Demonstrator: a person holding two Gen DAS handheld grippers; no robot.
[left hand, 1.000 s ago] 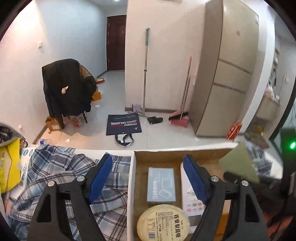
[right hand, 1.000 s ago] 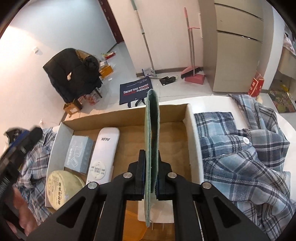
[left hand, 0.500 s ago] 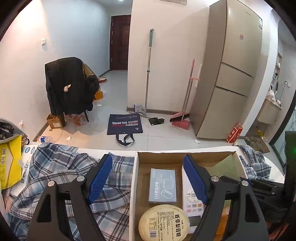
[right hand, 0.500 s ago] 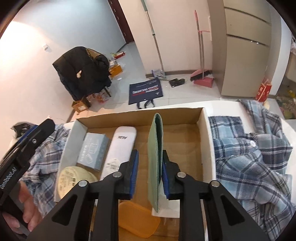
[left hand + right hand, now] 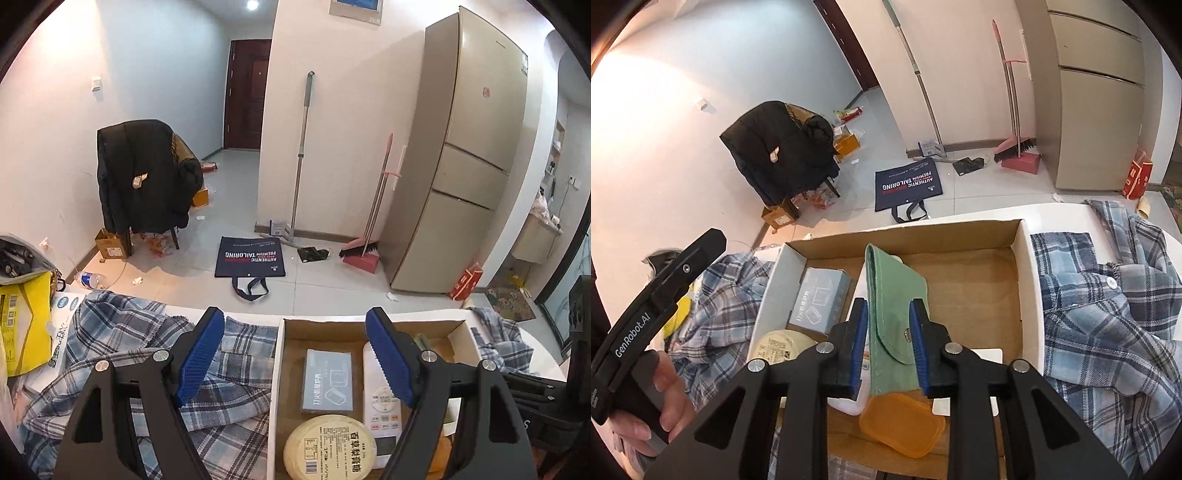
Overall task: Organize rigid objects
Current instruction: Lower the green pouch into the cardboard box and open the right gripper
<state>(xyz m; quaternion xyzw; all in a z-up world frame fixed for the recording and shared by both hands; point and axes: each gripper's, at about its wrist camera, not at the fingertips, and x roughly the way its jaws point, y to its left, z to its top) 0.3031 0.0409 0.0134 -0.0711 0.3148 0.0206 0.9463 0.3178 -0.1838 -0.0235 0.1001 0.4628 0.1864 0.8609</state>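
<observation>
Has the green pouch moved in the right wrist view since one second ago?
Yes. The green pouch, earlier upright and clamped, now leans flap-up in the cardboard box, with the right gripper open around it.

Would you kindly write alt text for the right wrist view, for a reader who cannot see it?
The right tongs stand open around a green pouch lying in a cardboard box. The box also holds a grey-blue carton, a round tin and an orange lid; plaid shirts flank it.
</observation>
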